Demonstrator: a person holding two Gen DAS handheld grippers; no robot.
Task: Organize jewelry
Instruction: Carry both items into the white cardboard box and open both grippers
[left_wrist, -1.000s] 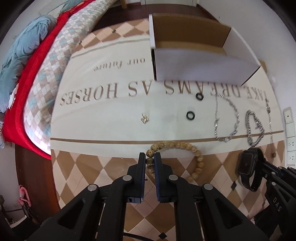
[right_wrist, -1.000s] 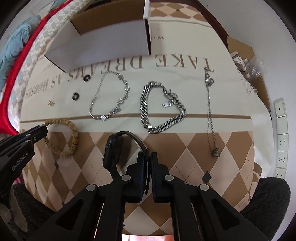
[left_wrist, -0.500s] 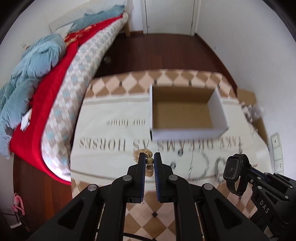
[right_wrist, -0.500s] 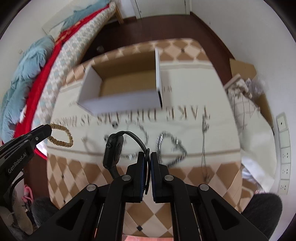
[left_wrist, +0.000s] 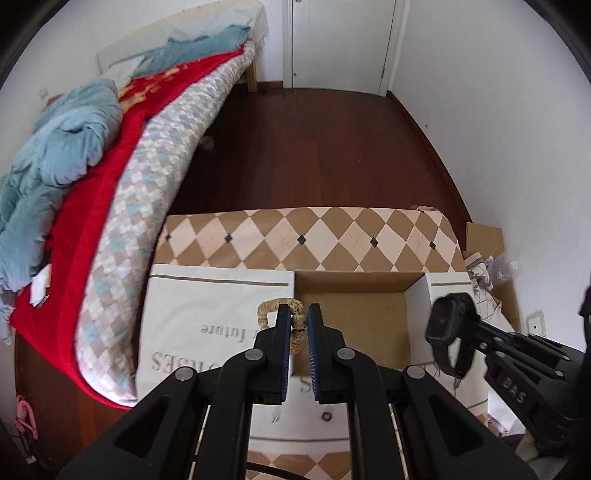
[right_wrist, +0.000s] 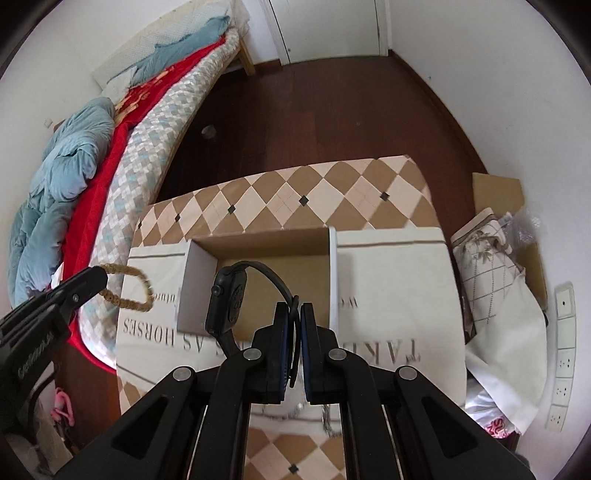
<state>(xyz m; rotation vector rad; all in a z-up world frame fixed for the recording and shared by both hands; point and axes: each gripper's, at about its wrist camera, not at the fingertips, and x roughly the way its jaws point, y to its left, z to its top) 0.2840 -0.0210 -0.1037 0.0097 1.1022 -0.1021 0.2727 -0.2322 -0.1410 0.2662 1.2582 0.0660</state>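
Observation:
My left gripper (left_wrist: 299, 319) is shut on a wooden bead bracelet (left_wrist: 271, 308), which hangs in the air just left of the open cardboard box (left_wrist: 369, 325). In the right wrist view the same bracelet (right_wrist: 129, 291) dangles as a loop from the left gripper (right_wrist: 94, 277). My right gripper (right_wrist: 295, 321) is shut on the strap of a black smartwatch (right_wrist: 229, 299), held above the box (right_wrist: 266, 251). The watch (left_wrist: 447, 328) also shows at the right of the left wrist view. A small black ring (left_wrist: 326, 416) and a small earring (left_wrist: 275, 417) lie on the cloth below.
A cream cloth with printed letters (right_wrist: 399, 295) lies over a checkered table cover (left_wrist: 303, 236). A bed with red and blue bedding (left_wrist: 74, 166) runs along the left. Dark wood floor (left_wrist: 314, 147) lies beyond. Bags and cardboard (right_wrist: 495, 251) sit at the right, by wall sockets (right_wrist: 563, 365).
Both grippers have risen from the cloth, the left lifting the bead bracelet and the right the smartwatch, and now hang near the box. The chains on the cloth have dropped out of sight.

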